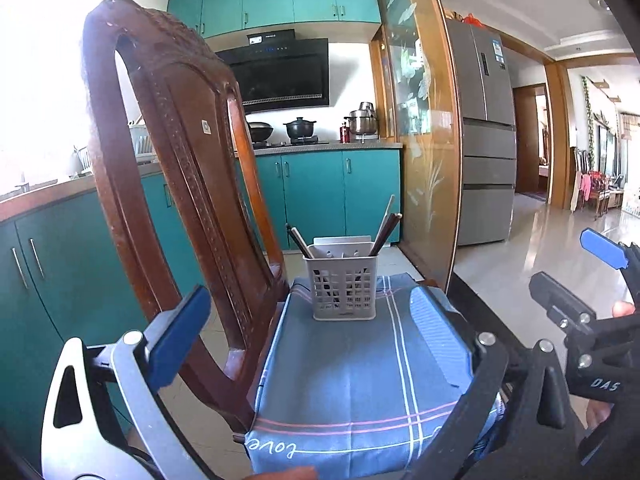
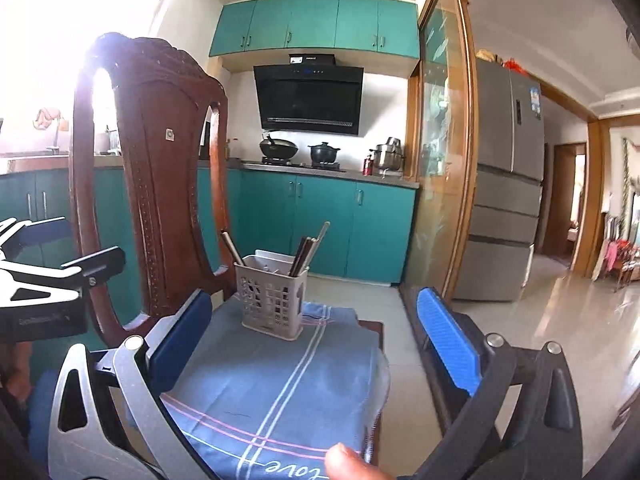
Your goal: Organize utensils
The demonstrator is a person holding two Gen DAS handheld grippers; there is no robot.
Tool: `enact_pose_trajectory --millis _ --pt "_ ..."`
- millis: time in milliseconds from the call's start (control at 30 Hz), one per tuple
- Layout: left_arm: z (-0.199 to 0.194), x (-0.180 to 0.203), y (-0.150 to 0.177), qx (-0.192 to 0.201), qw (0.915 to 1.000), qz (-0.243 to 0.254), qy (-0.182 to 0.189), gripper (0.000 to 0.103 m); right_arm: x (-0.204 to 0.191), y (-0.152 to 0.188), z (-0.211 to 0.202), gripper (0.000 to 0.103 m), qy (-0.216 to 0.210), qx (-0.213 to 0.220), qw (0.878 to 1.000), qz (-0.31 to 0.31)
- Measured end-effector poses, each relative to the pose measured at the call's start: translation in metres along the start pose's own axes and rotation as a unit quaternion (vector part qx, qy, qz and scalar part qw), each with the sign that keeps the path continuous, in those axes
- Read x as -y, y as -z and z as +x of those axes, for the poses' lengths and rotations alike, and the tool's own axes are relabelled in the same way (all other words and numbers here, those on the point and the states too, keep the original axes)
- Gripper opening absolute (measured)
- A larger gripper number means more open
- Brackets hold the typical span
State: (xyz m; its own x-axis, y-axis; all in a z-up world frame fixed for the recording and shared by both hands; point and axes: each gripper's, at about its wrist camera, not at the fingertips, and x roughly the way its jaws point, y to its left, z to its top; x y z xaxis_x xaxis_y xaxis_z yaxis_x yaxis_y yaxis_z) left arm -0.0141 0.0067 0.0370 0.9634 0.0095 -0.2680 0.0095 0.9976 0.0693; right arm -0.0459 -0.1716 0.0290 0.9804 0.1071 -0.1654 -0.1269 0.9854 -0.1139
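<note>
Nearest the cameras, both grippers stand with their jaws wide and nothing between them. The left gripper [image 1: 308, 344] and the right gripper [image 2: 316, 344] each frame the seat of a carved dark-brown wooden chair [image 1: 180, 128], which is covered by a blue cloth with pink and white stripes [image 1: 352, 380]. A fingertip shows at the bottom edge of each view.

Toward the far edge of the seat, resting on the cloth, stands a grey perforated plastic utensil caddy [image 1: 344, 286]. It is upright, and dark and pale chopsticks [image 1: 384, 228] lean out of its top, some tilted left, some right; a few pale handles show inside, too small to name.

The caddy lies straight ahead of both jaws and well apart from them. In the left wrist view it sits almost centred between the fingers, while in the right wrist view it is slightly left of centre, so the left hand looks a little better lined up. The chopsticks' long axes run steeply upward, so taking one would likely need a reach to their upper ends.

Beyond are teal cabinets [image 2: 320, 220].
</note>
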Motion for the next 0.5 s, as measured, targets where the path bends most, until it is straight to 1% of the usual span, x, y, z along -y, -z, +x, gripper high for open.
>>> enact_pose_trajectory --millis 167,333,500 --pt "-0.0011 0.0003 0.0006 0.001 1.0 0.001 0.001 0.099 -0.0009 -0.0006 -0.0046 0.1 -0.002 0.003 1.0 0.001" --pt "-0.0012 0.0006 0.0021 -0.004 0.9999 -0.002 0.014 0.099 -0.0034 -0.0018 -0.0037 0.1 0.0 0.003 1.0 -0.003" --pt "-0.0003 0.0001 0.0033 -0.006 0.9999 0.001 0.011 0.099 -0.0041 -0.0016 -0.0033 0.1 -0.003 0.003 1.0 -0.002"
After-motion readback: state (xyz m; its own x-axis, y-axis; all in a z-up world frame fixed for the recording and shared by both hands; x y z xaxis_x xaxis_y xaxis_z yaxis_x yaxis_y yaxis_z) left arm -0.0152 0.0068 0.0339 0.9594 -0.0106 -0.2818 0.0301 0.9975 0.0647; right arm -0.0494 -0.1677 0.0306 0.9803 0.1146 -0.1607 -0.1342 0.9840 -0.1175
